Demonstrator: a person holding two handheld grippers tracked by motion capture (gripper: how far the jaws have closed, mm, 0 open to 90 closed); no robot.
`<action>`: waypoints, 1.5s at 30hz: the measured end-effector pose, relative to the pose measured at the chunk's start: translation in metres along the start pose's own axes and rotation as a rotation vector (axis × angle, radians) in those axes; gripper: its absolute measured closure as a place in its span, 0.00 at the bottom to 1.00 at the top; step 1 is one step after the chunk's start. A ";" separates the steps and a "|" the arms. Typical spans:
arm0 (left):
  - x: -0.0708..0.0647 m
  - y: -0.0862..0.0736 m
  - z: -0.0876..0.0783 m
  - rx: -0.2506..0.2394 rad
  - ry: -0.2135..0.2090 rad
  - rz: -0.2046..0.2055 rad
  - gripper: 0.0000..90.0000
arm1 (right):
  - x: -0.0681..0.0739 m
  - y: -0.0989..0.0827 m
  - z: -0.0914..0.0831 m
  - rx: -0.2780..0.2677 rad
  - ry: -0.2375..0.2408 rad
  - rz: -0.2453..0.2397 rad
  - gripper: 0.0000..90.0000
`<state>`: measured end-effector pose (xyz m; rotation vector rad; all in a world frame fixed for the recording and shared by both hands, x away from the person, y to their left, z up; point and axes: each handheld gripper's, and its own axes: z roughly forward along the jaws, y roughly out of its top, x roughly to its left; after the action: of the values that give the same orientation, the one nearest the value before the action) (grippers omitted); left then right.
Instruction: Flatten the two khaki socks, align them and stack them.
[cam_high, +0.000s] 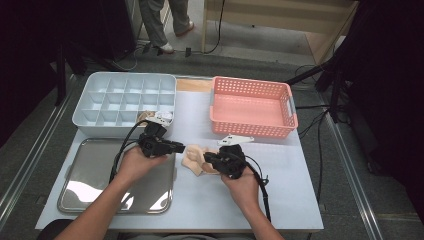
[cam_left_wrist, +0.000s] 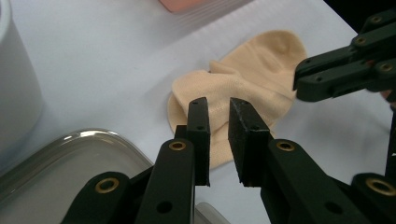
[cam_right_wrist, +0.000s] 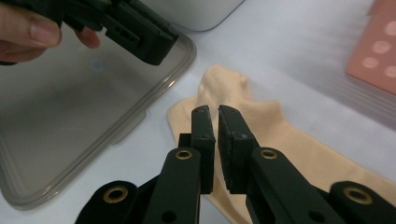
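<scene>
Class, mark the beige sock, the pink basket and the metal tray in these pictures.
beige sock (cam_left_wrist: 243, 79): left gripper view, middle of the fabric.
pink basket (cam_high: 250, 131): high view, near wall.
metal tray (cam_high: 95, 170): high view, bare floor of the tray.

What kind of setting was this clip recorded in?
Probably a lab or workshop recording station: a table set with a compartment organiser, pink basket and metal tray, dark stands and cables on the floor around it.

free: bare worktop (cam_high: 280, 185) toward my near right corner | blocked: steel tray (cam_high: 90, 175) near left, divided bin (cam_high: 100, 100) far left, pink basket (cam_high: 252, 107) far right | centre: sock (cam_high: 192, 159) between my jaws
</scene>
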<state>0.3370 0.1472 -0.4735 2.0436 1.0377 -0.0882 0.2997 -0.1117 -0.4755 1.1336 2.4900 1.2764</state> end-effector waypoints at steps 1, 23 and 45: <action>0.000 0.000 0.000 -0.004 0.002 0.004 0.88 | 0.001 0.000 0.005 0.008 -0.002 -0.003 0.95; 0.003 -0.006 -0.009 -0.022 0.015 -0.011 0.87 | 0.009 0.010 0.022 0.032 0.003 -0.046 0.92; 0.005 -0.008 -0.008 -0.015 0.024 -0.019 0.85 | -0.003 -0.019 0.051 0.025 -0.106 -0.100 0.92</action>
<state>0.3323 0.1590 -0.4754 2.0263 1.0696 -0.0655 0.3119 -0.0876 -0.5226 1.0381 2.4585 1.1323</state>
